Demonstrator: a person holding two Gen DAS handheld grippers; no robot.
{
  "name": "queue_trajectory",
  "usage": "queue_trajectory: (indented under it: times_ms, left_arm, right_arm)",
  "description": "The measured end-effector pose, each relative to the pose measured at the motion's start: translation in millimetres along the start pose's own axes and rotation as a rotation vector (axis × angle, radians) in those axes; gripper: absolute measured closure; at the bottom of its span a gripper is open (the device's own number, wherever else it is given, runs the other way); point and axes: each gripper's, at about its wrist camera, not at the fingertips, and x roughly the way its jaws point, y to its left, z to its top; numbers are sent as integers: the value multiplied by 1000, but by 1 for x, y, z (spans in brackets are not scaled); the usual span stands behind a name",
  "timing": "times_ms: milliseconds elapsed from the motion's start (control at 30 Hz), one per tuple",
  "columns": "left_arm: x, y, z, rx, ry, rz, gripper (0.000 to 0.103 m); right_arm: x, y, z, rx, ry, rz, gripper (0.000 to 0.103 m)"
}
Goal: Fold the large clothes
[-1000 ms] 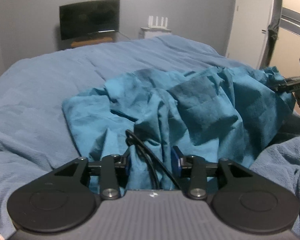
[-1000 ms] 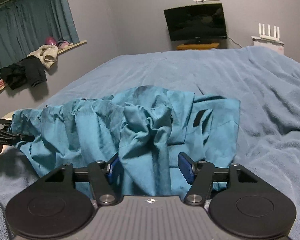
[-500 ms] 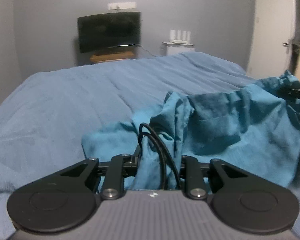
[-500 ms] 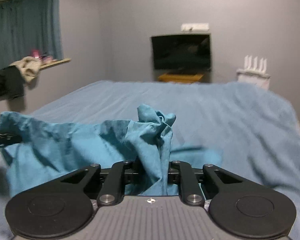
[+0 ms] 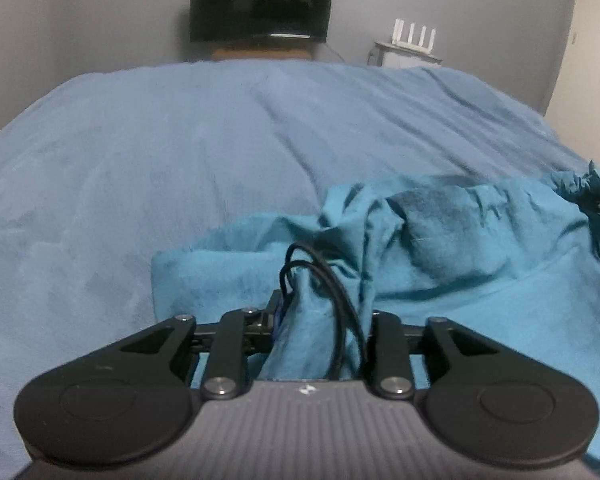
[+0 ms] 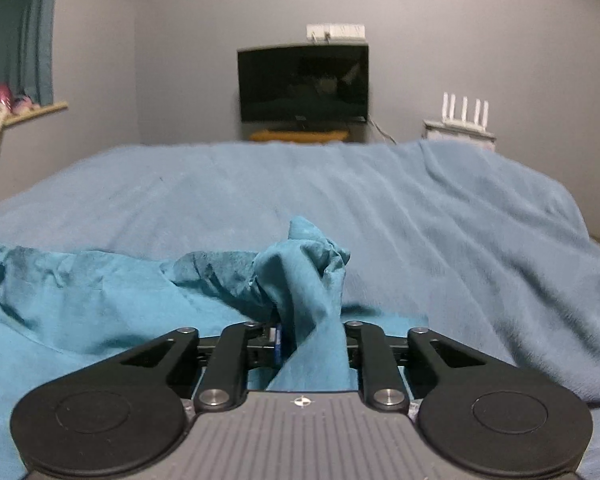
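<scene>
The teal garment lies at the near edge of the bed, bunched and only partly spread, with one gathered end in each of my tools. Its long axis runs left to right across the near edge, from tool to tool, not toward the far wall. In the left wrist view my left tool has a wad of the cloth between its fingers, along with a loop of black cable that rides over the fabric; the jaws stand narrow around the wad and are easing apart, though the pads appear to be pressing it at this moment. From this tool the rest of the garment runs away to the right, sagging between the two ends, to a dark crumpled end at the right edge of the frame. In the right wrist view my right tool pinches a twisted peak of the cloth that stands up just beyond the fingers; its jaws are narrow and also opening slightly, cloth between them. From here the body of the garment stretches off to the left. Judgement: both hands are equally near, each at one end; the next move turns on keeping that left-right span taut and level while laying it down. Far side: open bedcover, then a dark television against the wall.
</scene>
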Motion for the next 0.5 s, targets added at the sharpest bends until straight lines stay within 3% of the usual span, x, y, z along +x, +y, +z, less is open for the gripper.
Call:
queue_trajectory:
  times_ms: [67, 167, 300, 500]
  left_arm:
    - [11, 2, -9, 0, -7, 25, 47]
    - [11, 10, -28, -12, -59, 42, 28]
    - [-5, 29, -34, -106, -48, -69, 28]
    - [-39, 48, -40, -105, -84, -218, 28]
  right_arm:
    - [20, -4, -9, 9, 28, -16, 65]
    - [35, -12, -17, 38, 40, -7, 51]
    - [15, -27, -19, 128, 31, 47, 42]
    - [-16, -44, -23, 173, 71, 109, 40]
